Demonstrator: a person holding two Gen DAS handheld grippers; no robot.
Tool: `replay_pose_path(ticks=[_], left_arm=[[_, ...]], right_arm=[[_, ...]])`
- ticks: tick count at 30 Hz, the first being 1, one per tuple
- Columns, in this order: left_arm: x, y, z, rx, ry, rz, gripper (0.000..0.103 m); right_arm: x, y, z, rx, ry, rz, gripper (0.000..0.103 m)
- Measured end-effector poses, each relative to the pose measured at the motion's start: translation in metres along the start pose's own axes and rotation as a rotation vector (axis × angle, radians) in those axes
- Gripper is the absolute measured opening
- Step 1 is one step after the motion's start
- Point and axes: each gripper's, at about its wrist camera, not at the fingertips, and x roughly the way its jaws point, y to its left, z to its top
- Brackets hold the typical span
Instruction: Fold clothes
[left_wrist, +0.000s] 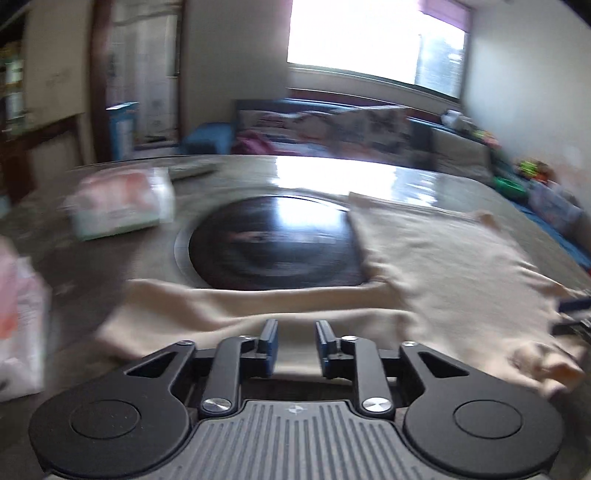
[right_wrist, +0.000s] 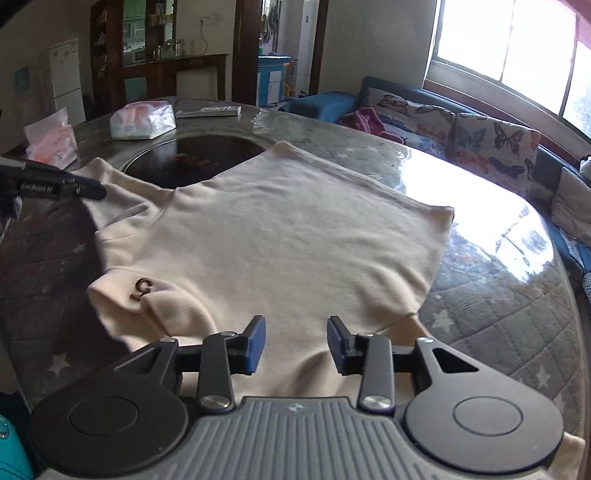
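Observation:
A cream sweater (right_wrist: 277, 229) lies spread flat on the round quilted table (right_wrist: 498, 314). Its collar with a small brown letter mark (right_wrist: 142, 288) points to the near left. My right gripper (right_wrist: 295, 343) is open just above the near part of the sweater, with nothing between its blue pads. In the blurred left wrist view my left gripper (left_wrist: 295, 339) is open over a long sleeve of the sweater (left_wrist: 443, 258). From the right wrist view the left gripper (right_wrist: 85, 190) shows as a dark tip above that sleeve. The right gripper's tip (left_wrist: 572, 317) peeks in at the right edge.
A dark round disc (right_wrist: 199, 155) sits in the table's middle, partly under the sweater. Behind it lie a tissue pack (right_wrist: 142, 120), a remote (right_wrist: 210, 110) and a pink packet (right_wrist: 51, 144). A sofa with butterfly cushions (right_wrist: 461, 129) stands beyond the table under the window.

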Motion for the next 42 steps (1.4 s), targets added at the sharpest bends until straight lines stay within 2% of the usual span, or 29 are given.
replay_pose_path(ticks=[2,5,9,13,14,15,18,21,26,29,32,35,42], left_arm=[[-0.006,0.02,0.0,-0.067,-0.018,0.105,0.034],[-0.015,0.047,-0.001,-0.149,-0.029,0.239,0.045],[-0.016,0.073,-0.005,-0.222,-0.007,0.282,0.046],[-0.009,0.085,-0.006,-0.282,0.025,0.255,0.043],[-0.007,0.086,-0.007,-0.288,0.032,0.255,0.038],[-0.005,0.087,-0.006,-0.289,0.033,0.253,0.023],[0.0,0.089,-0.003,-0.285,0.02,0.267,0.007],[0.001,0.091,0.011,-0.272,-0.021,0.272,0.006],[0.0,0.081,0.039,-0.17,-0.113,0.276,0.006],[0.009,0.079,0.047,-0.149,-0.109,0.263,0.006],[0.014,0.075,0.052,-0.141,-0.101,0.232,0.006],[0.008,0.07,0.064,-0.132,-0.131,0.197,0.006],[-0.012,0.039,0.097,-0.097,-0.208,0.058,0.006]], right_arm=[[0.003,0.001,-0.003,0.01,0.007,0.001,0.038],[0.004,0.0,-0.005,0.031,0.003,0.004,0.04],[0.004,0.002,-0.005,0.027,0.004,0.0,0.043],[0.004,0.003,-0.005,0.029,0.005,-0.002,0.044],[0.004,0.003,-0.006,0.029,0.005,-0.003,0.045],[0.004,0.003,-0.006,0.03,0.004,-0.004,0.045],[0.004,0.003,-0.006,0.034,0.005,-0.004,0.045],[0.004,0.003,-0.005,0.029,0.007,-0.007,0.046],[0.006,0.002,-0.005,0.026,0.008,-0.011,0.049],[0.007,0.002,-0.004,0.031,0.009,-0.011,0.049],[0.006,0.004,0.0,0.009,0.014,-0.012,0.049],[0.005,0.011,0.012,-0.035,0.001,0.001,0.05],[0.022,0.046,0.05,-0.146,-0.039,0.102,0.051]])
